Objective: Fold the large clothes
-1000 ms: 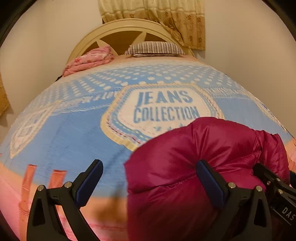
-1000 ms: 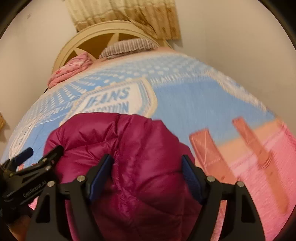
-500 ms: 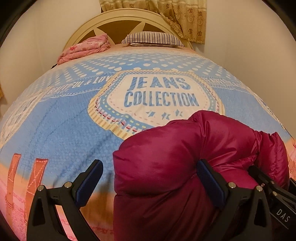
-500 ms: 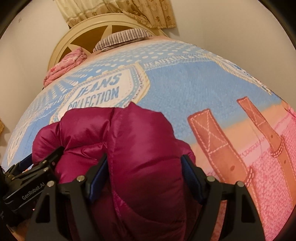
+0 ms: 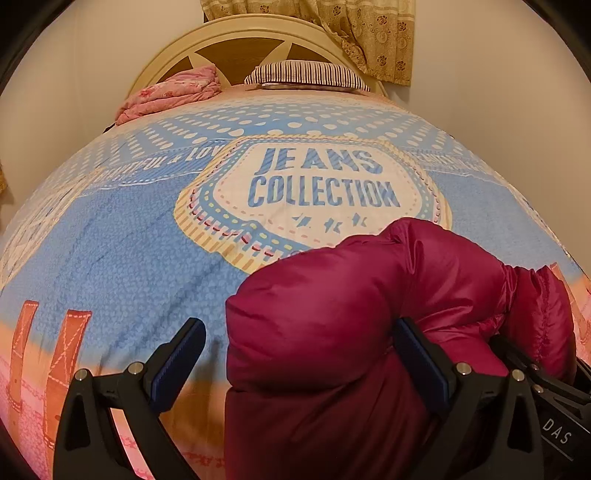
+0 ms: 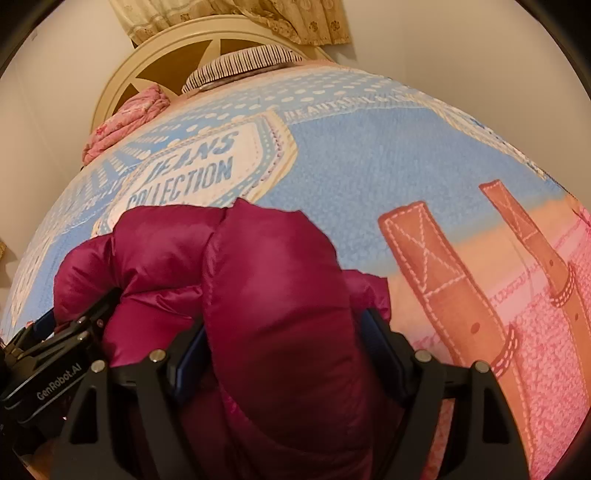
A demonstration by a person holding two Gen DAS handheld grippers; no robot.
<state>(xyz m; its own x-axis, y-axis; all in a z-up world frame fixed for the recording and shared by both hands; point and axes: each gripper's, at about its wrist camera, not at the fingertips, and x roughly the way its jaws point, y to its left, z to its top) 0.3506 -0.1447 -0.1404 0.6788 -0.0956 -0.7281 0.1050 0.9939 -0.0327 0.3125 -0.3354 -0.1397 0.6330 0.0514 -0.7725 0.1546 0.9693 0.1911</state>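
Note:
A puffy magenta down jacket (image 5: pixel 332 332) sits bundled on the near part of the bed. My left gripper (image 5: pixel 298 325) is open. Its right finger (image 5: pixel 421 358) presses into the jacket's side, and its left finger (image 5: pixel 177 365) stands free over the bedspread with a gap to the fabric. In the right wrist view the jacket (image 6: pixel 273 288) bulges up between both pads of my right gripper (image 6: pixel 284 321), which is shut on that thick fold. Each gripper shows at the edge of the other's view, close beside the bundle. The jacket's underside is hidden.
The bedspread (image 5: pixel 147 258) is blue and pink with a "JEANS COLLECTION" badge. At the head end lie a striped pillow (image 5: pixel 306 75) and a folded pink quilt (image 5: pixel 170 94) against a cream headboard (image 5: pixel 177 48). Walls stand close on both sides, and a curtain (image 5: pixel 369 33) hangs behind.
Both grippers have sunk a little with the jacket bundle toward the bedspread and tipped slightly. The jaws' spread looks the same throughout.

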